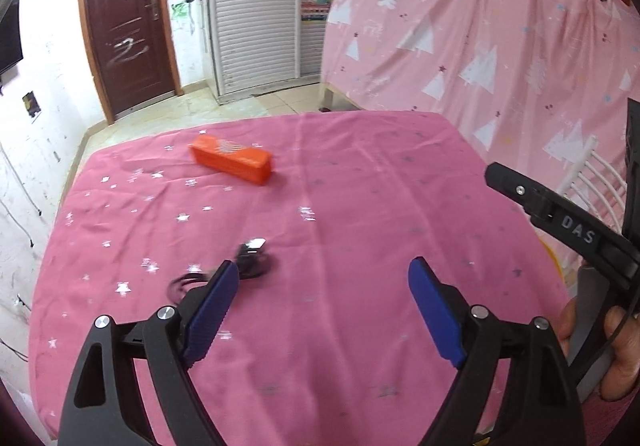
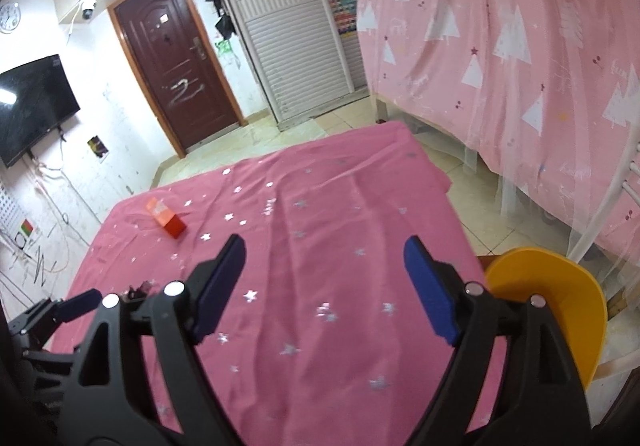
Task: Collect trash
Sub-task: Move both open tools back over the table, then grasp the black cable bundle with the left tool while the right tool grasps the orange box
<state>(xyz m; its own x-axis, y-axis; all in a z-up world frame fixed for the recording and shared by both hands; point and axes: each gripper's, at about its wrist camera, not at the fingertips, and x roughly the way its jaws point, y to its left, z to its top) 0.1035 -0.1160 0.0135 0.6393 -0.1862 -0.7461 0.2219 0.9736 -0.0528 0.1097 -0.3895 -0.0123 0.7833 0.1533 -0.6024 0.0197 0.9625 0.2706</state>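
Observation:
An orange box (image 1: pixel 232 159) lies on the pink star-print tablecloth (image 1: pixel 360 205) toward the far left; it also shows in the right wrist view (image 2: pixel 167 218). A small black object with a cord (image 1: pixel 250 260) lies just beyond my left finger, blurred. My left gripper (image 1: pixel 323 274) is open and empty above the near half of the table. My right gripper (image 2: pixel 325 250) is open and empty above the table's right half. The right gripper's body shows at the right in the left wrist view (image 1: pixel 560 213). The left gripper's finger (image 2: pixel 78 304) shows low left in the right wrist view.
A yellow bin (image 2: pixel 548 302) stands off the table's right edge on the tiled floor. A pink tree-print curtain (image 2: pixel 520 45) hangs over a bed at the right. A brown door (image 2: pixel 176 65), a white slatted wardrobe (image 2: pixel 288 25) and a wall TV (image 2: pixel 32 105) lie beyond.

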